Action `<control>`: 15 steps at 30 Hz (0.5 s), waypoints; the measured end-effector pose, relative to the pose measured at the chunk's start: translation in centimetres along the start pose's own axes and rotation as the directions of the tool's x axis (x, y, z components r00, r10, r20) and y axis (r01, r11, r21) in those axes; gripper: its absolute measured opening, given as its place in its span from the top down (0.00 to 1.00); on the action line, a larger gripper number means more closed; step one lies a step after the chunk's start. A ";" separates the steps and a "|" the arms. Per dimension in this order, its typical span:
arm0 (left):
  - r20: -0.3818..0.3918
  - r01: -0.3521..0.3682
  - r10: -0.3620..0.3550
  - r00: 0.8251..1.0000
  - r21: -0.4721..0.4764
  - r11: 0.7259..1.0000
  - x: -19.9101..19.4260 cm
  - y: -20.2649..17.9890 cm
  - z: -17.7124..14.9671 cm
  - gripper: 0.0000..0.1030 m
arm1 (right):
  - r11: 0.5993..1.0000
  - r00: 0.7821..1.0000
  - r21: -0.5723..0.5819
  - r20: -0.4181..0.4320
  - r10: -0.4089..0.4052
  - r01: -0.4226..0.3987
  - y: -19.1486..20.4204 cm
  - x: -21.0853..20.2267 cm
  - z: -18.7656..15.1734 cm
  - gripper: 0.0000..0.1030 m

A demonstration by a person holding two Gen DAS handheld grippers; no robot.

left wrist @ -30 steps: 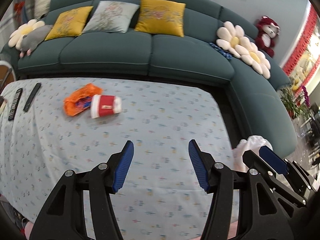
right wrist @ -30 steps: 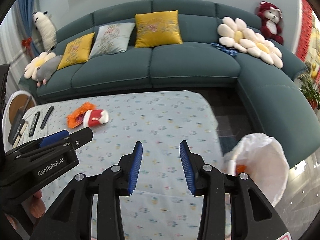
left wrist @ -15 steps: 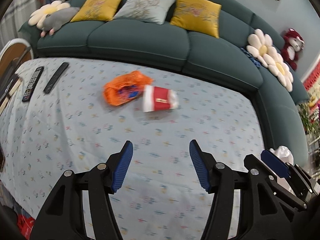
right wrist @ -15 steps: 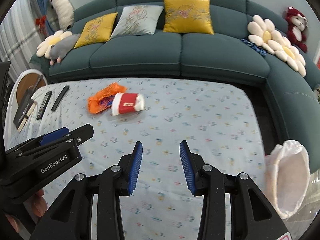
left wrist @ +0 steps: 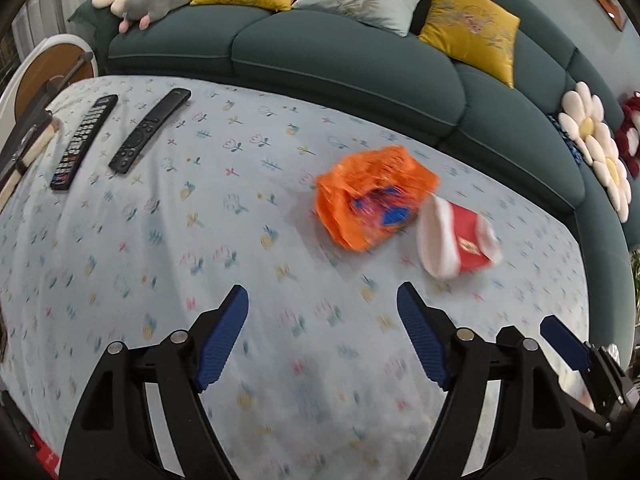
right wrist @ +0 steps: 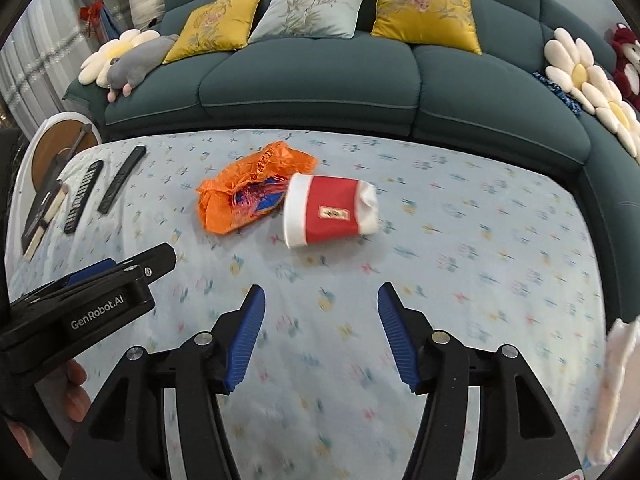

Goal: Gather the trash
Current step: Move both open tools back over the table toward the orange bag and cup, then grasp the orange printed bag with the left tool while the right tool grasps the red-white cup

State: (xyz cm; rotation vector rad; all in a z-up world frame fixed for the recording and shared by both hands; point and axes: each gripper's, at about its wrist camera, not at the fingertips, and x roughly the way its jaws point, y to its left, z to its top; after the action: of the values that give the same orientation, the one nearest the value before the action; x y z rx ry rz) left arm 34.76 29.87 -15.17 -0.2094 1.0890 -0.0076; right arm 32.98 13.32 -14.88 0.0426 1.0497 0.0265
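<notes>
Closing on red cup [right wrist: 330, 210] and orange wrapper [right wrist: 248, 192]; nearer than before. Right tongs [right wrist: 320, 332] widened, left tongs [left wrist: 322, 338] wide, both empty.

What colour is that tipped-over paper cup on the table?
The paper cup is red with a white rim and base; the right wrist view shows it best.

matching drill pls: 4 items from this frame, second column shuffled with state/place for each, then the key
Items:
1. red paper cup
2. orange wrapper
3. two remote controls
4. right gripper

States or places:
A. crumpled, lying just left of the cup in the right wrist view
B. open, holding nothing, above the flowered tablecloth
C. side by side near the table's far left end
D. tipped on its side, white rim toward the wrapper

Pairs: 1-D, 2-A, 3-C, 4-B
</notes>
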 end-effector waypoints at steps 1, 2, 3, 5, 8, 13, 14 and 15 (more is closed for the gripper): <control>-0.006 0.006 -0.006 1.000 -0.007 1.000 0.8 0.3 0.5 0.29 | 1.000 1.000 0.001 -0.004 -0.003 0.003 0.2 0.9 0.4 0.45; -0.014 0.015 -0.016 1.000 -0.016 1.000 1.8 0.6 1.2 0.29 | 1.000 1.000 0.006 -0.012 -0.006 0.006 0.7 2.2 1.0 0.45; -0.021 0.019 -0.020 1.000 -0.020 1.000 2.4 0.7 1.6 0.29 | 1.000 1.000 0.010 -0.016 -0.006 0.006 0.8 2.9 1.4 0.45; -0.031 0.030 -0.030 0.999 -0.024 0.999 4.1 0.7 2.8 0.29 | 1.000 1.000 0.020 -0.022 -0.008 0.009 1.1 4.7 2.2 0.45; -0.047 0.047 -0.048 0.998 -0.022 0.999 6.5 0.3 4.1 0.29 | 0.999 0.999 0.021 -0.024 -0.029 0.029 1.1 6.8 3.3 0.45; -0.086 0.043 -0.042 0.995 0.014 0.999 9.6 -0.8 5.0 0.43 | 0.998 0.997 0.024 -0.033 -0.065 0.066 0.6 9.3 4.1 0.44; -0.063 0.034 -0.032 0.997 0.028 0.999 9.6 -1.0 4.9 0.47 | 0.996 0.996 0.019 -0.014 -0.084 0.084 0.5 9.4 4.2 0.44; -0.056 0.038 -0.036 0.998 0.042 0.998 9.5 -1.3 4.9 0.57 | 0.996 0.996 0.010 -0.005 -0.089 0.089 0.5 9.6 4.3 0.43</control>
State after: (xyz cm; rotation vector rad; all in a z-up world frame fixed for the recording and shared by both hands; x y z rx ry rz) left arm 43.59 28.40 -21.18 -0.1912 1.1390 -0.0701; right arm 41.50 14.13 -21.01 0.0055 1.0556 -0.0593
